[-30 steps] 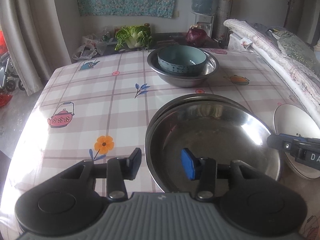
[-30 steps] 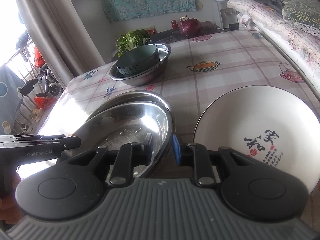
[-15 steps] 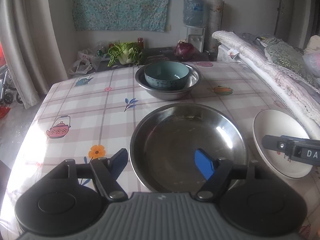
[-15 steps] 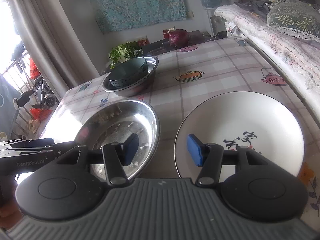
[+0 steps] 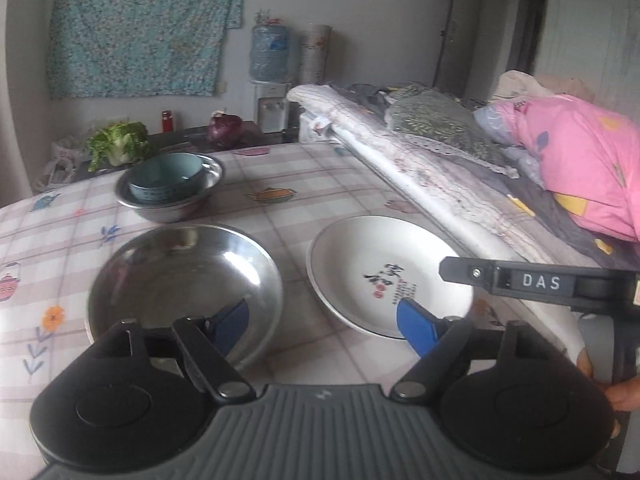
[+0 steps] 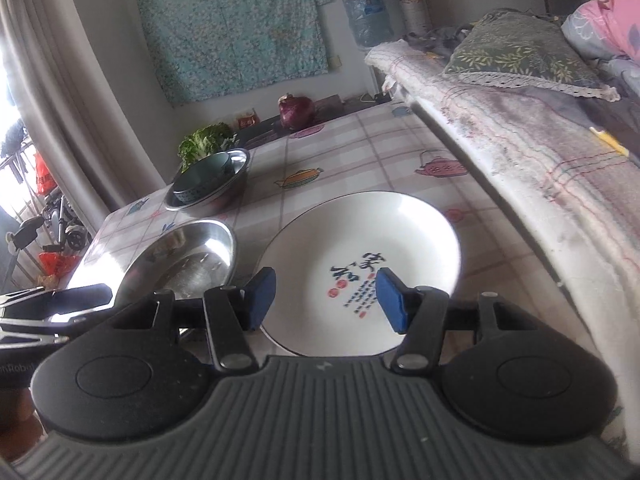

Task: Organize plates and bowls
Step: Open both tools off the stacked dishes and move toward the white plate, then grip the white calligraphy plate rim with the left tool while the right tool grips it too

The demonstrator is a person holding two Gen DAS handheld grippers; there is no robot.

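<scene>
A wide, shallow steel dish [image 5: 180, 272] lies on the tablecloth, and a white plate [image 5: 384, 264] with painted characters lies to its right. Farther back, a teal bowl [image 5: 166, 178] sits inside a steel bowl [image 5: 168, 206]. My left gripper [image 5: 324, 324] hovers at the near side with its jaws opening. One pad is over the dish's near rim, the other over the plate's, and nothing is held. My right gripper [image 6: 326, 300] stands open over the white plate [image 6: 360, 240], gripping nothing. It shows side-on as the right gripper [image 5: 452, 272] in the left wrist view.
A bed with a folded quilt [image 6: 520, 132] and a pink duvet [image 5: 580, 168] runs along the table's right edge. A leafy cabbage [image 5: 116, 144] and a purple vegetable [image 5: 224, 130] sit behind the far edge. A water dispenser [image 5: 270, 80] stands at the wall. A curtain [image 6: 60, 100] hangs on the left.
Both grippers have opened off the steel dish's rim and drawn back. They have swung right, so the white plate now fills more of both views. The dish rests on the table.
</scene>
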